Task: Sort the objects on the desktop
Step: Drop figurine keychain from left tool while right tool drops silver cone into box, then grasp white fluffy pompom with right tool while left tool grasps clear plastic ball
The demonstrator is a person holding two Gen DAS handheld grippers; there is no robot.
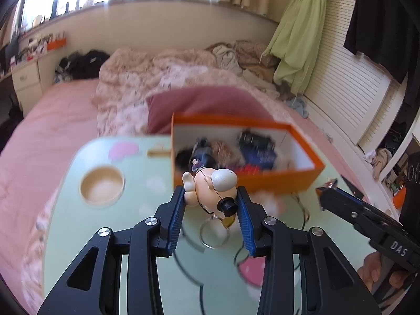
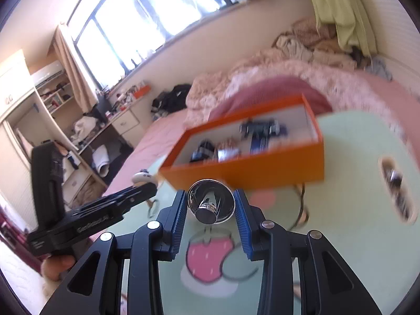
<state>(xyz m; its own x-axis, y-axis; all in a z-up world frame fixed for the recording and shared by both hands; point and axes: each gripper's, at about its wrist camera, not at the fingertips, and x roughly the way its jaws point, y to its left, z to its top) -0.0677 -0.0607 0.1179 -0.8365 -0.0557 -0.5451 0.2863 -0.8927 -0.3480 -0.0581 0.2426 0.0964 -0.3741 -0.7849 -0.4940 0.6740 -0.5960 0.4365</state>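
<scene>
**Both grippers loaded, held above the green lap table in front of the orange box**

Left gripper (image 1: 211, 200): angled down and forward, blue ribbed pads narrowed onto a small cream-and-peach plastic cartoon figurine with a black top hat (image 1: 210, 187). Figurine sits sideways between the pads, hat toward the camera, a metal key ring (image 1: 214, 232) dangling under it. It is clear of the tabletop.

Right gripper (image 2: 210, 204): same downward tilt, pads narrowed onto a shiny chrome funnel-shaped metal piece (image 2: 210, 203), its narrow end facing the camera. Also off the surface. In the left wrist view the right gripper comes in from the right edge, a hand (image 1: 378, 273) under its handle; the left gripper shows the same way at the left of the right wrist view.

Orange rectangular cardboard box with white lining (image 1: 299, 174): open top, just ahead of both grippers, on the pale green table with strawberry print (image 1: 136, 210). Already holds several dark, blue and red items, blurred. Right end of the box interior looks barest.

Edges and room:
- Round recessed cup holder (image 1: 102, 185) left of the figurine, well apart from the box.
- Slot cut-out (image 2: 396, 191) near the table's right edge.
- Table sits on a pink-sheeted bed (image 1: 39, 136); rumpled bedding and a dark pink pillow (image 1: 204, 102) right behind the box.
- Near-side table surface under both grippers is open.
</scene>
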